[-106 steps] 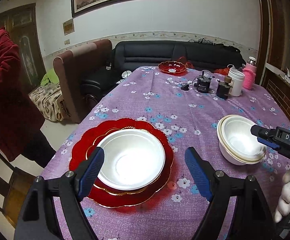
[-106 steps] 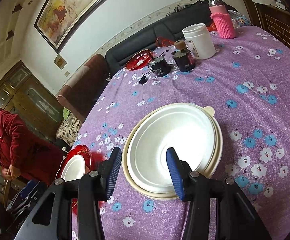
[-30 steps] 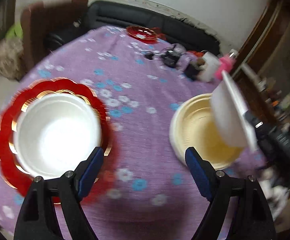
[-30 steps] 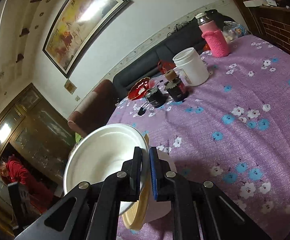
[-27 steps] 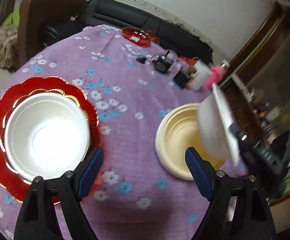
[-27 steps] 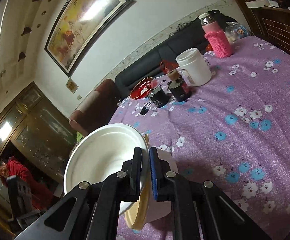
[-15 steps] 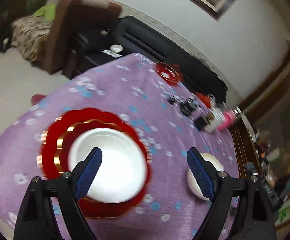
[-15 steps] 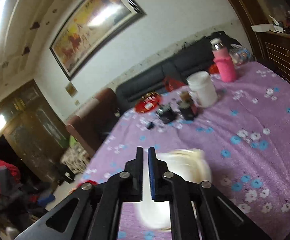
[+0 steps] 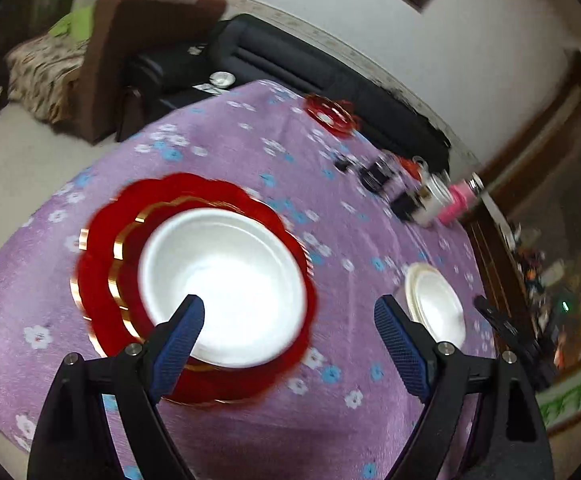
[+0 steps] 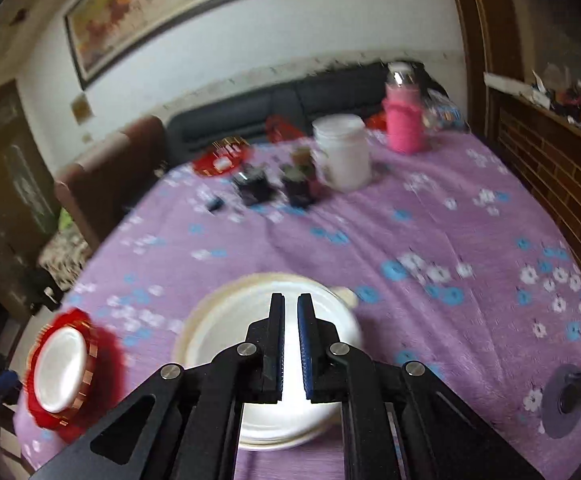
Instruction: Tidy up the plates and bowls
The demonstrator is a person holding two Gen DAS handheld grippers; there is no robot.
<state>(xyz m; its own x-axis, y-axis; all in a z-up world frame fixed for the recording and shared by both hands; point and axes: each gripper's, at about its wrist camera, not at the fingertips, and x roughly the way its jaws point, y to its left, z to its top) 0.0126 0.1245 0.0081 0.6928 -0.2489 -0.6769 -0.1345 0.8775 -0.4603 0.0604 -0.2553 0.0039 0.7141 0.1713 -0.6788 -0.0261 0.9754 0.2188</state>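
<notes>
Since a sec ago, white bowl (image 10: 274, 360) is out of the right gripper (image 10: 290, 344) & sits back inside the cream bowl (image 10: 344, 294) on the tabletop (image 10: 450, 240). Right gripper's fingers are pressed nearly together w/ nothing between them, hovering just above that stack. Left gripper (image 9: 286, 344) is spread wide, empty, hanging over the near edge of the red plate (image 9: 102, 240), which carries another white bowl (image 9: 226, 276). Seen from the left, the cream/white stack (image 9: 436, 302) lies well apart from the red plate, towards the right edge. At the far end: small red dish (image 10: 220, 160), white jar (image 10: 344, 152), pink bottle (image 10: 404, 120), dark small items, blurred.
</notes>
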